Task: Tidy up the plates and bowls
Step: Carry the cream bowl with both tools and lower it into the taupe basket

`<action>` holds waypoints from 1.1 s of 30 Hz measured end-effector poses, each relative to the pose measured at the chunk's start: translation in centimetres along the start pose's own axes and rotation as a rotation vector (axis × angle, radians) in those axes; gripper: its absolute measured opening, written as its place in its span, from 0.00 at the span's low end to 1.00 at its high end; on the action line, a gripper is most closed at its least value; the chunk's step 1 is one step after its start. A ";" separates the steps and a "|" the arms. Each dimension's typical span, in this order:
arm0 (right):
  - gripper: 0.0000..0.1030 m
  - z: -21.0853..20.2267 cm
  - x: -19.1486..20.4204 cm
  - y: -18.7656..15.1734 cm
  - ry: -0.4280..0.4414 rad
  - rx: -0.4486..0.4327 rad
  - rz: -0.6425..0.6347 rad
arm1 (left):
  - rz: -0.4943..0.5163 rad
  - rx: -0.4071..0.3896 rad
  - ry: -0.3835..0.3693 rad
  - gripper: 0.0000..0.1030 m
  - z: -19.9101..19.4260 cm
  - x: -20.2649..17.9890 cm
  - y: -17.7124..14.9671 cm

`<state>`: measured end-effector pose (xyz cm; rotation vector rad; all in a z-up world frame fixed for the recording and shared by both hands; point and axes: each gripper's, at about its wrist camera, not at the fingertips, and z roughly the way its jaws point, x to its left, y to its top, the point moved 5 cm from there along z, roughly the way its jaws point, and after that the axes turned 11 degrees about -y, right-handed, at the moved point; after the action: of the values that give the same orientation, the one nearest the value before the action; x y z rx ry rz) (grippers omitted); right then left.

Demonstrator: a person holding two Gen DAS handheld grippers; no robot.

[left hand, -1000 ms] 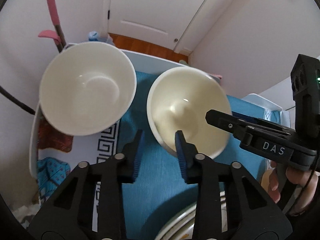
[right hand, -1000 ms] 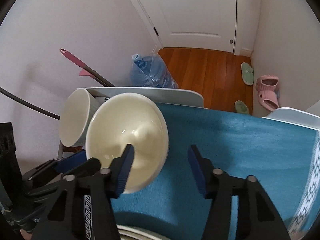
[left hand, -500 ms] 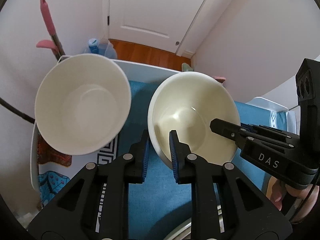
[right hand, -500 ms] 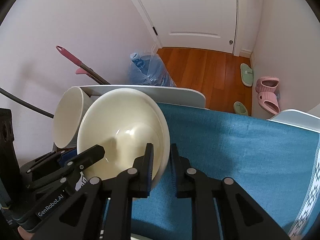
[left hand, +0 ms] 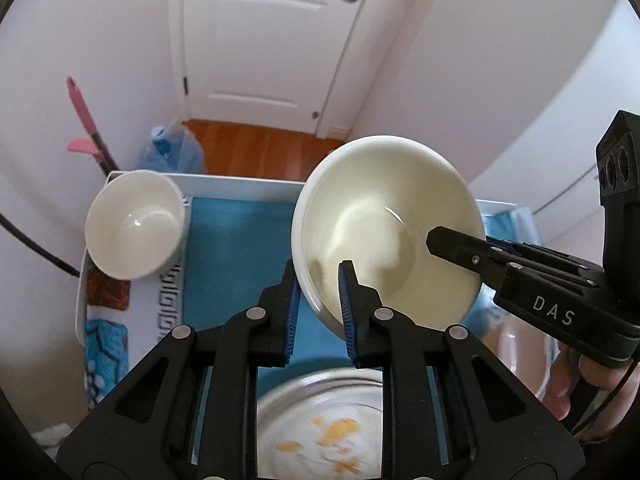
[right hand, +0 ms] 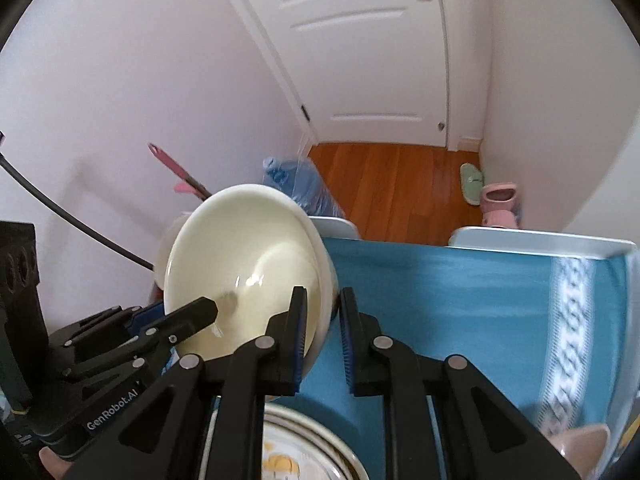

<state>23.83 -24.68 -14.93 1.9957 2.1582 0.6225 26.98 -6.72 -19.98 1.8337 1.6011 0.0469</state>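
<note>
A cream bowl (left hand: 384, 224) hangs tilted in the air above the blue cloth (left hand: 236, 240), held from two sides. My left gripper (left hand: 318, 266) is shut on its near rim, one pad inside and one outside. My right gripper (right hand: 323, 296) is shut on the opposite rim of the cream bowl (right hand: 244, 264); one of its fingers (left hand: 460, 250) reaches into the bowl from the right. A white bowl (left hand: 134, 224) stands on the table at the far left. A plate (left hand: 320, 428) with yellow marks lies below the grippers.
A clear glass dish (left hand: 520, 348) sits at the right, beside a person's hand. A pink bowl (right hand: 580, 444) shows at the lower right. White trays (right hand: 540, 238) edge the table. Beyond are a water jug (right hand: 296, 184), a pink-handled mop (left hand: 84, 120) and a door.
Both grippers closed on the cream bowl's rim, then lifted it off the cloth. The white bowl stayed down and now looks smaller and farther away.
</note>
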 end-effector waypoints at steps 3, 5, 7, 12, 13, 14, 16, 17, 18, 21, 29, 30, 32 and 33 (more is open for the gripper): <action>0.14 -3.3 -1.6 -0.9 -0.009 -0.035 0.007 | 0.035 -0.021 0.002 0.16 -1.4 -3.6 -0.9; 0.14 -5.3 -2.8 -1.9 -0.020 -0.055 0.006 | 0.048 -0.023 -0.005 0.16 -1.9 -5.6 -1.7; 0.14 -7.3 -4.3 -3.3 -0.033 -0.069 0.012 | 0.063 -0.020 -0.016 0.16 -2.0 -7.9 -2.4; 0.14 -10.6 -8.5 -6.5 -0.062 -0.083 0.031 | 0.085 0.006 -0.054 0.16 -1.6 -13.3 -5.5; 0.14 -11.3 -9.7 -7.3 -0.070 -0.085 0.037 | 0.088 0.011 -0.059 0.16 -1.3 -14.3 -6.1; 0.14 -11.7 -10.3 -7.8 -0.075 -0.086 0.040 | 0.092 0.016 -0.062 0.16 -1.0 -15.1 -6.7; 0.14 -12.5 -12.0 -9.0 -0.086 -0.086 0.050 | 0.101 0.029 -0.070 0.16 -0.2 -16.8 -7.7; 0.14 -12.8 -12.7 -9.7 -0.092 -0.086 0.055 | 0.102 0.035 -0.075 0.16 0.2 -17.5 -8.1; 0.14 -13.2 -13.5 -10.2 -0.099 -0.085 0.061 | 0.105 0.046 -0.081 0.16 0.7 -18.4 -8.7; 0.14 -13.6 -16.0 -11.9 -0.112 -0.072 0.084 | 0.119 0.074 -0.088 0.16 2.1 -20.1 -9.9; 0.14 -12.0 -20.1 -14.9 -0.134 -0.010 0.129 | 0.132 0.165 -0.090 0.16 6.4 -22.2 -13.2; 0.14 -11.7 -20.5 -15.2 -0.135 -0.002 0.133 | 0.130 0.177 -0.088 0.16 7.0 -22.2 -13.6; 0.14 -10.7 -21.0 -15.7 -0.136 0.017 0.140 | 0.126 0.202 -0.083 0.16 8.0 -22.0 -14.2; 0.14 -10.5 -21.3 -15.9 -0.137 0.026 0.142 | 0.125 0.209 -0.081 0.16 8.3 -21.8 -14.5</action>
<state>7.63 -48.24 -15.34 2.1516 1.9698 0.4634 13.12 -29.92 -24.91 2.0663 1.4805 -0.1413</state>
